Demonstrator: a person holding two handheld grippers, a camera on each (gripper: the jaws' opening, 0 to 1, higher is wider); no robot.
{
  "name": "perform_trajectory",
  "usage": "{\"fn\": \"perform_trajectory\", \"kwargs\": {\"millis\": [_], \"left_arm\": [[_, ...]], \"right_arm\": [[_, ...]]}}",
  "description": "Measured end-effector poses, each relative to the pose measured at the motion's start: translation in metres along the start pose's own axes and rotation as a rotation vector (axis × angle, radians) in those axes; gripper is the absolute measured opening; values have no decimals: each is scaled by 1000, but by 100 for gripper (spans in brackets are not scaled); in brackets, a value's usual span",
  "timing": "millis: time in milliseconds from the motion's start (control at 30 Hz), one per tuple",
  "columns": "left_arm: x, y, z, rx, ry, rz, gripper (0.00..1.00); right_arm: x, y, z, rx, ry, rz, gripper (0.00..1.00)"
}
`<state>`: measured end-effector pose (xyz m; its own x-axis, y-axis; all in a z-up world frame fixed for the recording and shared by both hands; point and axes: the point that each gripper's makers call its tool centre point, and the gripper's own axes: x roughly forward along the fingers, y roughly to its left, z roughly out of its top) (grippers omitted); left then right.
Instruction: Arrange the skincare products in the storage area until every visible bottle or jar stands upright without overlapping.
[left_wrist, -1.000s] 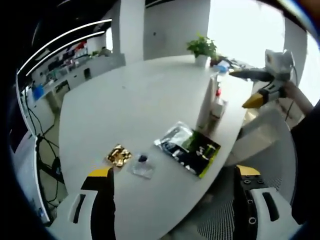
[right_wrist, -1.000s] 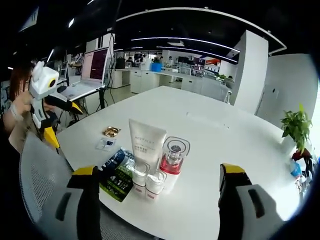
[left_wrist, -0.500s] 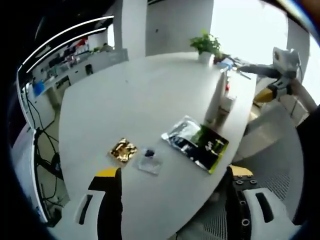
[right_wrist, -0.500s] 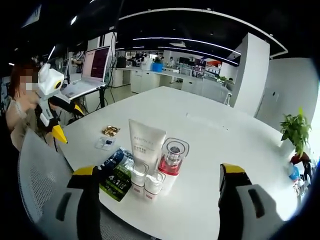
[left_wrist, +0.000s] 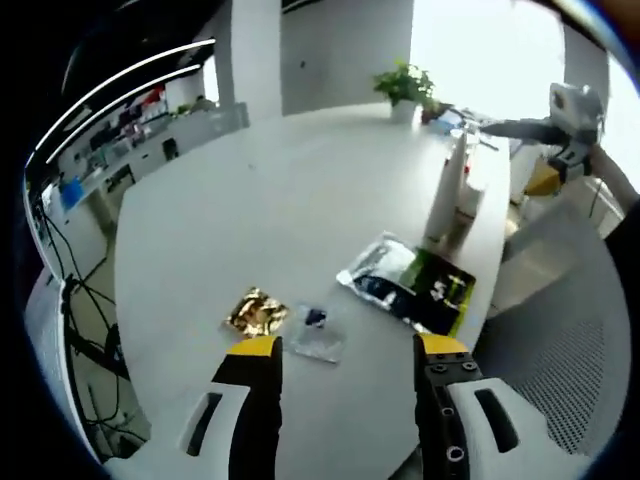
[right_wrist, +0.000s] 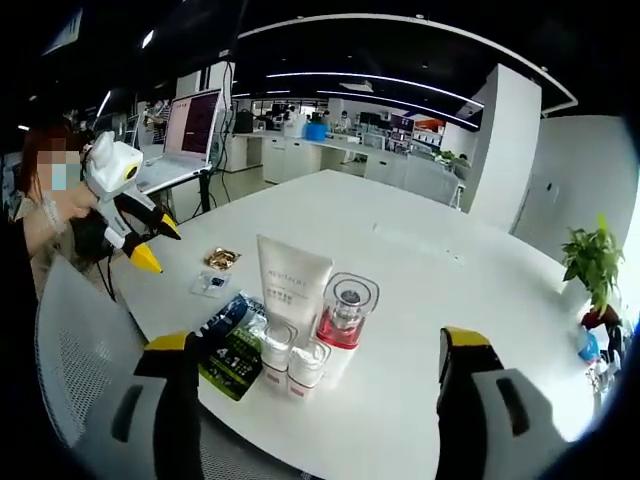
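A white tube (right_wrist: 292, 282) stands upright on its cap near the white table's (right_wrist: 420, 260) front edge. Beside it stand a clear bottle with pink contents (right_wrist: 345, 310) and two small white jars (right_wrist: 292, 358), close together. A black-and-green pouch (right_wrist: 230, 345) lies flat to their left. My right gripper (right_wrist: 318, 345) is open in front of this group, touching nothing. My left gripper (left_wrist: 347, 350) is open just short of a clear sachet (left_wrist: 315, 335) and a gold packet (left_wrist: 258, 312). The tube (left_wrist: 447, 195) and pouch (left_wrist: 415, 285) lie farther right. The left gripper (right_wrist: 135, 225) hovers at the table's left edge.
A potted plant (right_wrist: 590, 255) stands at the table's far end, and an open laptop (right_wrist: 185, 140) sits on a desk behind. A mesh chair back (right_wrist: 80, 370) is at the table's near edge. The right gripper (left_wrist: 560, 110) shows beyond the tube. The table's middle is bare.
My left gripper's jaws have drawn closer together, and it has moved in toward the sachet and gold packet. The right gripper and the products have stayed put.
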<state>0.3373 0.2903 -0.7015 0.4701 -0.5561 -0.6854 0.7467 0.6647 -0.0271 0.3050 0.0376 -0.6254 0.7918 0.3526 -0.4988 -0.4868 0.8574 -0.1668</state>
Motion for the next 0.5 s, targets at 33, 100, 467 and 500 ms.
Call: {"fn": "perform_trajectory", "kwargs": {"millis": [33, 100, 467, 500], "left_arm": [[1, 1, -1, 2, 4, 1, 48], [4, 6, -5, 17, 28, 13, 49], [11, 21, -19, 70, 93, 30, 43], [13, 25, -22, 81, 101, 44, 43]], "right_arm": [[0, 0, 0, 1, 0, 2, 100], [1, 1, -1, 1, 4, 5, 100], [3, 0, 0, -6, 11, 6, 100], [3, 0, 1, -8, 9, 4, 100]]}}
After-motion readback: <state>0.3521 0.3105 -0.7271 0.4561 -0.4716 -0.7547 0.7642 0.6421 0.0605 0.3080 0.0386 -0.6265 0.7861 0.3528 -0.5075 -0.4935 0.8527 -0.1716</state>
